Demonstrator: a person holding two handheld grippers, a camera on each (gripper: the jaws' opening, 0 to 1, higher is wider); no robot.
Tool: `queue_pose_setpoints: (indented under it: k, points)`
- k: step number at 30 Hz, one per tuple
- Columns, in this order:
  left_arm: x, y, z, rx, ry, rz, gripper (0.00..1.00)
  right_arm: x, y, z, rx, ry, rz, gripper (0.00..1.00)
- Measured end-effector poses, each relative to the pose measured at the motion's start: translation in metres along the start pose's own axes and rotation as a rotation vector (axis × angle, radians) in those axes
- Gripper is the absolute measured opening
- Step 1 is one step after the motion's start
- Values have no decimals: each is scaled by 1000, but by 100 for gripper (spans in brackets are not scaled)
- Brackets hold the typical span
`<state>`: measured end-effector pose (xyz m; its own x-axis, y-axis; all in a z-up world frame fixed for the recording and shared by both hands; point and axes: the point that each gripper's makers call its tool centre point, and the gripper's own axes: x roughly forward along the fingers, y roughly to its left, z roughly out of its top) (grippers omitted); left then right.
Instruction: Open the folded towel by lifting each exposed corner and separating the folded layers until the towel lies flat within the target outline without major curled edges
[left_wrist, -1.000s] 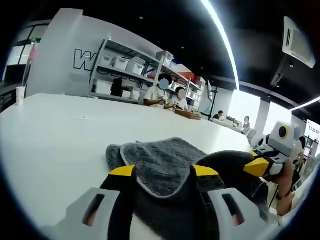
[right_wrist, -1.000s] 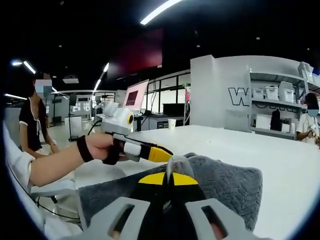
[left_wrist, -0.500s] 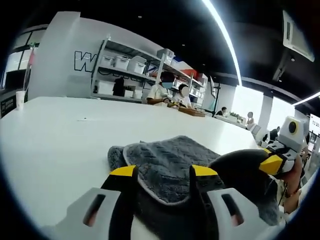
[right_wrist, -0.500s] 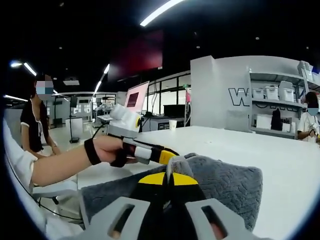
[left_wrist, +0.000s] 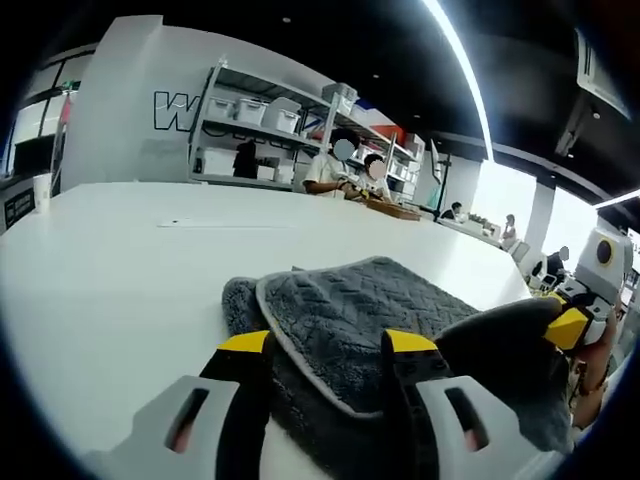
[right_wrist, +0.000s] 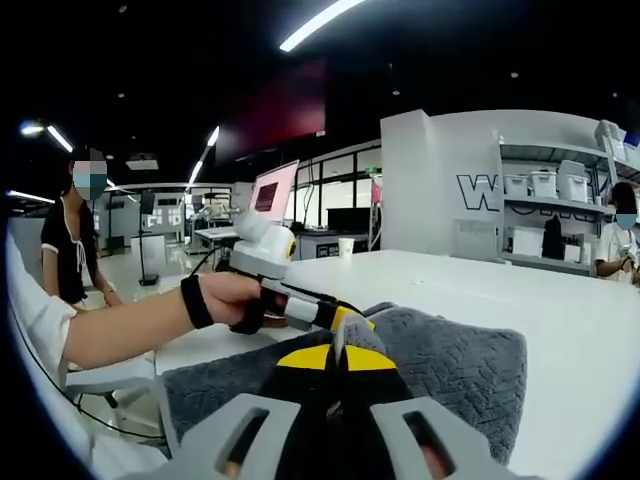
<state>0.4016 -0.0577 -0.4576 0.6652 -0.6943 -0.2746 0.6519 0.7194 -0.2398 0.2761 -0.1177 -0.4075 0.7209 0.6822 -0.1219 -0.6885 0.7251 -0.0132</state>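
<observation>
- The grey towel (left_wrist: 370, 320) is seen lying folded on the white table (left_wrist: 120, 260).
- The left gripper (left_wrist: 325, 345) is held with its jaws apart; a towel edge lies between the yellow tips, not pinched.
- The right gripper (right_wrist: 335, 355) is clamped on a raised towel corner (right_wrist: 352, 330), pinched between its closed tips.
- The left gripper's tip is seen just beside that corner.

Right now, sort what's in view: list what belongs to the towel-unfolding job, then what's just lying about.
Job:
- grey quilted towel, folded on the white table
- right gripper, shut on the towel's edge
- left gripper, open over the towel

Lying about:
- white paper cup
- metal shelving with white bins
</observation>
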Motion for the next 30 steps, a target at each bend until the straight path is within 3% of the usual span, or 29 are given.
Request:
queue_pose_setpoints:
  k: [17,30]
  points:
    - [14,2,-2,-16,23,11,44,-3,2,0,-10,-11,9,0]
    - [26,18,3,-42,19,35,37,-3,8,0,-22,-21,30,0]
